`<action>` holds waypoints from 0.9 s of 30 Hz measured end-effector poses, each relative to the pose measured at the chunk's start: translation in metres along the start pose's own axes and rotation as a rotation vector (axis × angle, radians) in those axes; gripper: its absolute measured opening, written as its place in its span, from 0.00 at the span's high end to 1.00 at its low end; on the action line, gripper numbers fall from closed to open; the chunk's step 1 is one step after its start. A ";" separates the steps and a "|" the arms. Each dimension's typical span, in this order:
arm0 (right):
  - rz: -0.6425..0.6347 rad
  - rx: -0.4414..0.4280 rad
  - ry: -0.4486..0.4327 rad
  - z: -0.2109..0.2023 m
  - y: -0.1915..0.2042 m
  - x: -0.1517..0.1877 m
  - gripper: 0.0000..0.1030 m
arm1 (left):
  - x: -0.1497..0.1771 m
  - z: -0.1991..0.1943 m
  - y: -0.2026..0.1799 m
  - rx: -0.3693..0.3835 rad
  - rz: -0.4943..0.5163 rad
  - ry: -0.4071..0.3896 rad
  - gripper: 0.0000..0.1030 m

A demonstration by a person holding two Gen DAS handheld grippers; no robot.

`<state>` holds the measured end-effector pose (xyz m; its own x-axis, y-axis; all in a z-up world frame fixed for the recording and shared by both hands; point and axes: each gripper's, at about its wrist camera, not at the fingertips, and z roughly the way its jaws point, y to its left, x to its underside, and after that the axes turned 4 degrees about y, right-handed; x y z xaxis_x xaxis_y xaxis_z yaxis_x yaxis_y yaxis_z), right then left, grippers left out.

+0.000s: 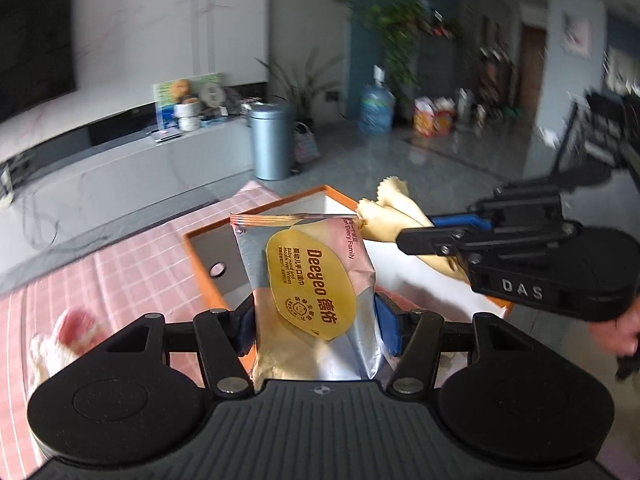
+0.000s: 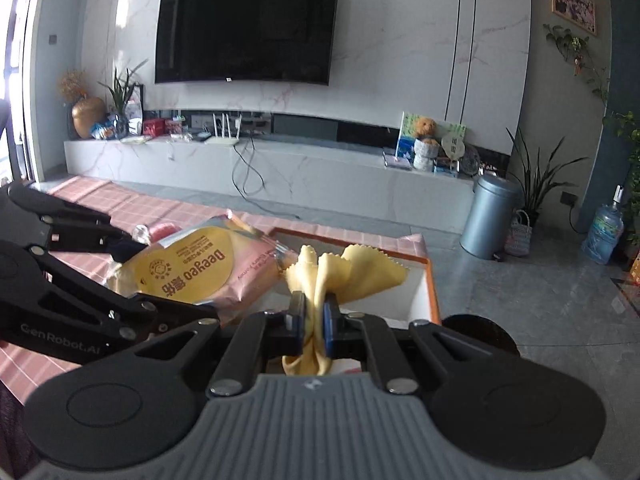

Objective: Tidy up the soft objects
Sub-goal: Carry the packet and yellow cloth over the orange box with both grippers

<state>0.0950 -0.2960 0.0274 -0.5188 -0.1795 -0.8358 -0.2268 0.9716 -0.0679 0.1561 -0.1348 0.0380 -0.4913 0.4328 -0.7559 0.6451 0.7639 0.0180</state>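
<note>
Left gripper (image 1: 316, 324) clenched the pink-and-silver wet-wipes pack (image 1: 308, 280), right gripper (image 2: 314, 320) the yellow cloth (image 2: 344, 272), both over the orange-rimmed white box (image 2: 432, 288); next, probably lowering and releasing inside.

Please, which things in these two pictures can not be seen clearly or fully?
- Inside of the box: left wrist view, mostly covered by the wipes pack; right wrist view, by the cloth and right gripper.
- Plush toy: left wrist view, blurred, partly behind the left gripper.
- Small print on the pack: too small in both views.
- Cloth's lower end: right wrist view, hidden behind the gripper body.
</note>
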 end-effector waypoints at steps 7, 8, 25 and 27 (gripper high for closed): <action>0.002 0.003 0.120 0.049 -0.039 -0.002 0.94 | -0.009 0.057 -0.008 -0.023 0.132 0.103 0.35; -0.004 0.004 0.139 0.058 -0.041 -0.002 0.94 | -0.009 0.064 -0.007 -0.022 0.143 0.119 0.35; -0.026 -0.041 0.347 0.159 -0.056 -0.013 0.93 | -0.005 0.139 0.008 -0.050 0.447 0.265 0.35; -0.029 -0.037 0.367 0.164 -0.054 -0.012 0.93 | -0.004 0.141 0.011 -0.023 0.448 0.266 0.35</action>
<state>0.2485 -0.3215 -0.0480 -0.7712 -0.2566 -0.5826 -0.2715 0.9603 -0.0635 0.2475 -0.1960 -0.0514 -0.3036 0.8240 -0.4783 0.8144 0.4850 0.3186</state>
